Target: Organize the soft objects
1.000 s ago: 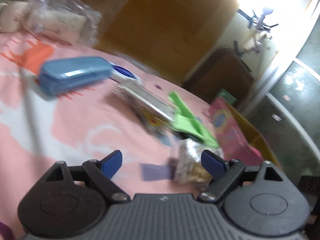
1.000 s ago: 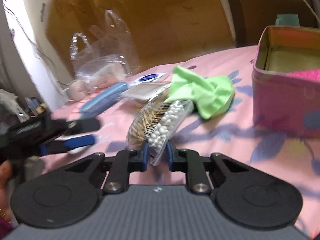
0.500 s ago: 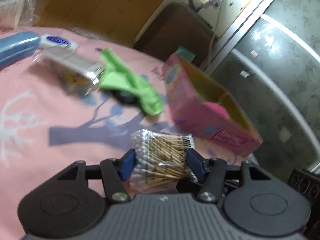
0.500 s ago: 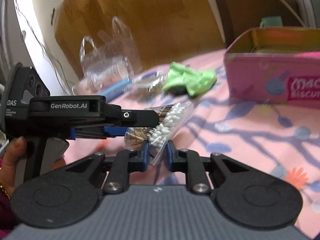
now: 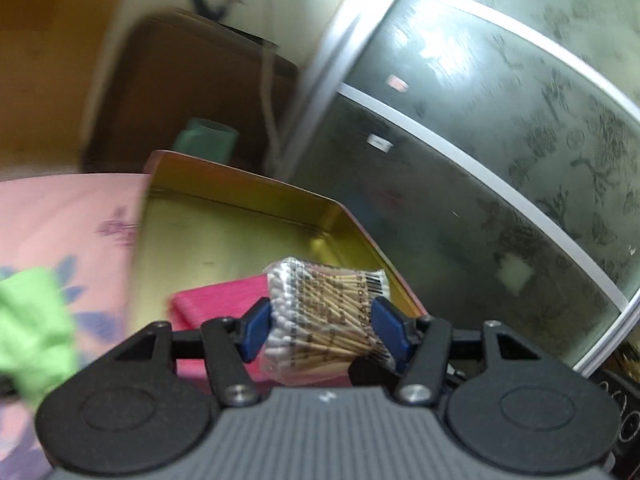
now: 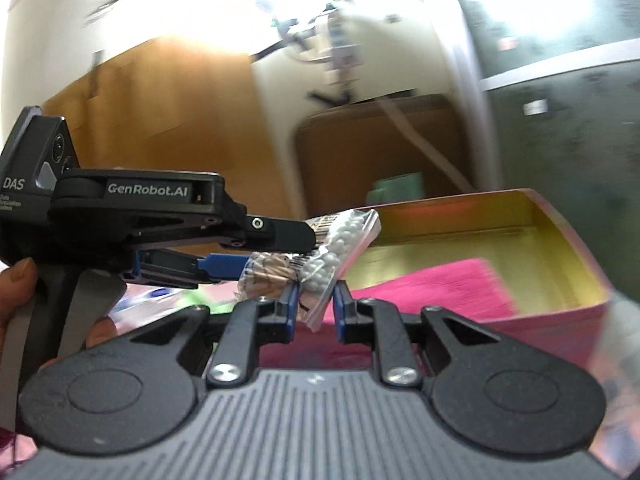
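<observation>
A clear pack of cotton swabs [image 5: 326, 312] with wooden sticks is held between both grippers above the open pink tin box [image 5: 240, 208]. My left gripper [image 5: 324, 326] is shut on the pack's sides. My right gripper [image 6: 316, 308] pinches the pack's [image 6: 332, 248] lower edge, jaws narrow. The left gripper's body [image 6: 160, 216] shows in the right wrist view, reaching in from the left. A pink cloth [image 5: 216, 304] lies inside the gold-lined tin [image 6: 560, 248], right under the pack. A green cloth [image 5: 32, 328] lies on the pink bedsheet at the left.
The pink floral bedsheet [image 5: 60, 216] spreads left of the tin. A brown chair [image 6: 380, 148] and a green cup [image 5: 206, 140] stand behind it. A dark patterned glass door [image 5: 500, 160] is close on the right.
Both grippers have carried the swab pack from over the bedsheet to above the open tin. The tin and pink cloth now fill the views.
</observation>
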Tool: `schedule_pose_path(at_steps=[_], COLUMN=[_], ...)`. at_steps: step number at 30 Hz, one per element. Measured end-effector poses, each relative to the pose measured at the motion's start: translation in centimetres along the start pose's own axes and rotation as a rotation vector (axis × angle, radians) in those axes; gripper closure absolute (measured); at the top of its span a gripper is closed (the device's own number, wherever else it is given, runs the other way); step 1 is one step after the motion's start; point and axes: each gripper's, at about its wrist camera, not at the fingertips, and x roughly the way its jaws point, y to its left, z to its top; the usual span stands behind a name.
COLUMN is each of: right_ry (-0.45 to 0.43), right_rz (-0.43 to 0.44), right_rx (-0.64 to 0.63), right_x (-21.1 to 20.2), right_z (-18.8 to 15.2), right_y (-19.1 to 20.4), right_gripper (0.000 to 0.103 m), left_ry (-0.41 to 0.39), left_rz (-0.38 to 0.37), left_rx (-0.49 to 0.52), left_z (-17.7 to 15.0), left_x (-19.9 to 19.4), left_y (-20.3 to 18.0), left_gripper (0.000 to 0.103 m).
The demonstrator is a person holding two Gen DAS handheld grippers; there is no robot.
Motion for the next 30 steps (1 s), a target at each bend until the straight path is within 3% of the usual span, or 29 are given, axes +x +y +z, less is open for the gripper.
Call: schedule_pose_path(at_steps=[4, 6, 8, 10, 15, 20, 22, 27, 30], right_ry=[-0.019, -0.022, -0.018, -0.021, -0.109, -0.151, -0.14, -0.044, 0.049], right_rz=[-0.111, -0.187, -0.281, -0.378, -0.414, -0.332, -0.268, -0.07, 0.051], right_rx=[-0.003, -0.016, -0.034, -0.051, 0.0, 0.034, 0.017, -0.075, -0.121], right_x=[-0.3, -0.2, 0.2, 0.3, -1.5, -2.6, -2.5, -0.7, 1.2], right_z=[0.3, 0.2, 0.2, -0.1, -1.0, -1.4, -1.5, -2.3, -2.8], right_y=[-3.9, -5.3, -6.5, -7.5, -8.2, -5.4, -3.5, 2.0, 5.3], right_gripper=[0.081, 0.076, 0.056, 0.049, 0.05, 0.05, 0.049, 0.05, 0.05], left_ry=[0.04, 0.066, 0.081, 0.075, 0.019, -0.037, -0.046, -0.053, -0.089], left_rz=[-0.019, -0.001, 0.022, 0.023, 0.056, 0.1, 0.15, 0.359, 0.527], left_rx=[0.021, 0.048, 0.071, 0.086, 0.101, 0.12, 0.11, -0.022, -0.098], left_z=[0.0, -0.3, -0.8, -1.3, -1.9, -3.9, -5.5, -8.7, -9.8], left_x=[4.5, 6.2, 7.0, 6.5, 2.6, -4.1, -7.1, -13.8, -17.0], left_y=[-2.5, -3.4, -4.0, -4.2, -3.4, -0.8, 1.5, 8.8, 12.9], left_gripper=[0.047, 0.045, 0.045, 0.045, 0.045, 0.037, 0.037, 0.037, 0.037])
